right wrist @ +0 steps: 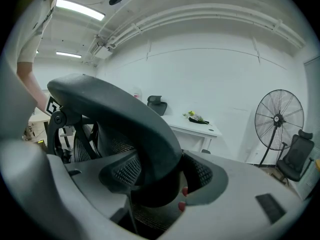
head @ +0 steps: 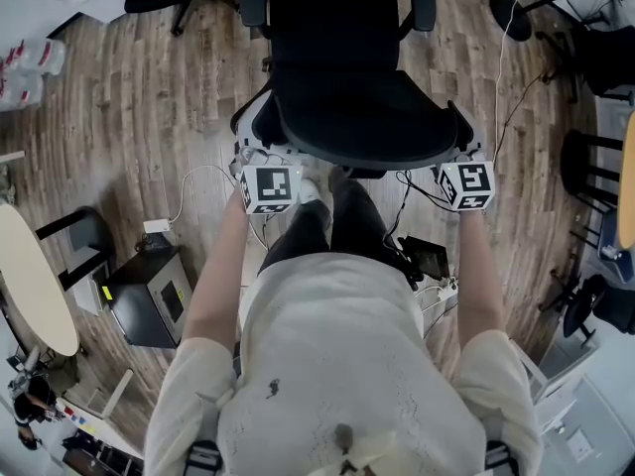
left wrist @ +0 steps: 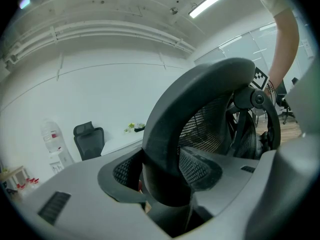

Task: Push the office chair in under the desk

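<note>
Over on the left, the left claw (left wrist: 162, 181) is clamped across the top frame (left wrist: 200, 99) of the office chair (head: 342, 77), with a pad bearing on each side of that thick dark rim, so this is a wide pinch and not a loose hover. In the middle, the chair stands on the wood floor (head: 169, 97) right in front of the person, seat facing away, armrests out to either side, and nothing over it yet, so it's not tucked in. On to the right side: the right claw (right wrist: 155, 184) mirrors its partner, pinching the same rim near the other corner. Further right, a white bench (right wrist: 197, 124) shows beyond the backrest, apart from the chair. As for handling, I'd judge this a fairly heavy chair that rolls freely and swivels at the slightest uneven shove. The mesh (left wrist: 210, 129) will sag if pressed, while the frame looks stiff and smooth, perhaps a touch slippery. Best hold is just where both claws sit, wide apart on the rigid rim, pushing evenly.
</note>
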The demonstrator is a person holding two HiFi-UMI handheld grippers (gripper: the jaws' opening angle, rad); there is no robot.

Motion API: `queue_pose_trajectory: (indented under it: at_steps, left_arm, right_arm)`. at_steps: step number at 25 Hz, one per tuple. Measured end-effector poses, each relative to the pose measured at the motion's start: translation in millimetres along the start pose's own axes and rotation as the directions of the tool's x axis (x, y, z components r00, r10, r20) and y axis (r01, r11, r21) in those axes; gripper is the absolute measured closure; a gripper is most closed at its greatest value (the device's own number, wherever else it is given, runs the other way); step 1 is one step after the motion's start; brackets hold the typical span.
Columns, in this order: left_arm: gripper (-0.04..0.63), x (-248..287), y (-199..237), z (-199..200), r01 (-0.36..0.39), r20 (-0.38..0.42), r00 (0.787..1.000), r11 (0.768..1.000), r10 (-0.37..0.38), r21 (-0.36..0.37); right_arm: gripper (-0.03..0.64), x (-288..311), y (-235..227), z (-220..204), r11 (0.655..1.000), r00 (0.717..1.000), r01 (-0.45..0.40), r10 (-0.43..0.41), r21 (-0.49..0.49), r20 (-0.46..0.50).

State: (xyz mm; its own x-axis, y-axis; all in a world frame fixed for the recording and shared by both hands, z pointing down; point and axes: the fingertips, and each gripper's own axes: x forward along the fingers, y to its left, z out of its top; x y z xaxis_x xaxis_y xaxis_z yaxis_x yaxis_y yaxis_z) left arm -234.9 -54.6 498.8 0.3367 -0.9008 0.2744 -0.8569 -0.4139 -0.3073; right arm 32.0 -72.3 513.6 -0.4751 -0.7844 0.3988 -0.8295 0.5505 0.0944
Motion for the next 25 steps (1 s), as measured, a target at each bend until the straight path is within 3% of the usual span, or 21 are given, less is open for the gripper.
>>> queue_pose_trajectory:
  at_steps: [25]
  left_arm:
    - [0.345,85.8,47.3,8.9,-0.012,0.0,1.0,1.0,0.012,0.01]
  right_arm:
    - [0.351,79.0,-47.0,31.3,1.0,1.0,-0.012,0.012,0.005,-0.002]
